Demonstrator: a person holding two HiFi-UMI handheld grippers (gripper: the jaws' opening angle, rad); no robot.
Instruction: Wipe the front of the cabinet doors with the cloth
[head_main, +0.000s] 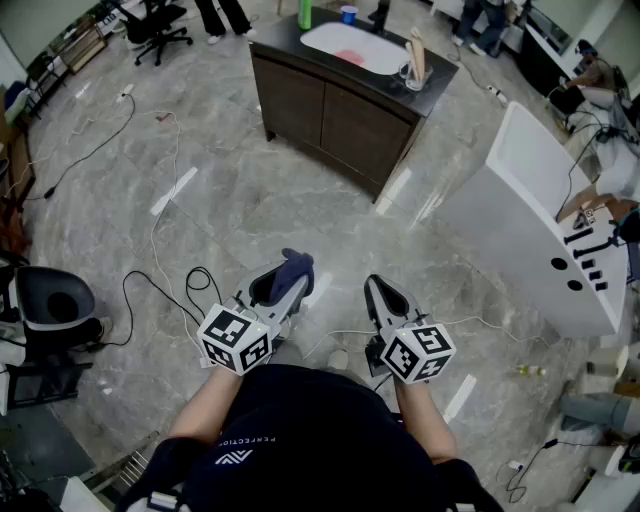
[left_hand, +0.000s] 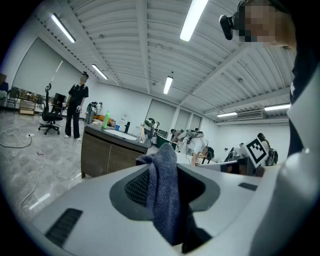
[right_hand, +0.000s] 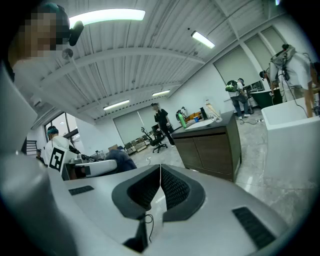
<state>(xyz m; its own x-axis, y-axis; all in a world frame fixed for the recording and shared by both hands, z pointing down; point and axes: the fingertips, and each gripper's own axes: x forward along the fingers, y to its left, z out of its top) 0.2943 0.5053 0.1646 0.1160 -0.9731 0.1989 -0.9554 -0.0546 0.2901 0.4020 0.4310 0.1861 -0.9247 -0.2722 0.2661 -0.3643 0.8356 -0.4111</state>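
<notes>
Head view: left claw (head_main: 284, 285) pinches the cloth (head_main: 297, 266), cabinet doors (head_main: 327, 112) well ahead; right claw (head_main: 377, 291) pressed together, empty.

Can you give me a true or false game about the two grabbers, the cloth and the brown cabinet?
1. The left gripper is holding the blue cloth. True.
2. The right gripper is holding a sponge. False: its jaws are together with nothing between them.
3. The cloth is touching the cabinet doors. False: the cabinet stands apart from both grippers, with bare floor between.
4. A white sink sits in the cabinet's top. True.
5. A green bottle stands on the cabinet's top. True.
</notes>
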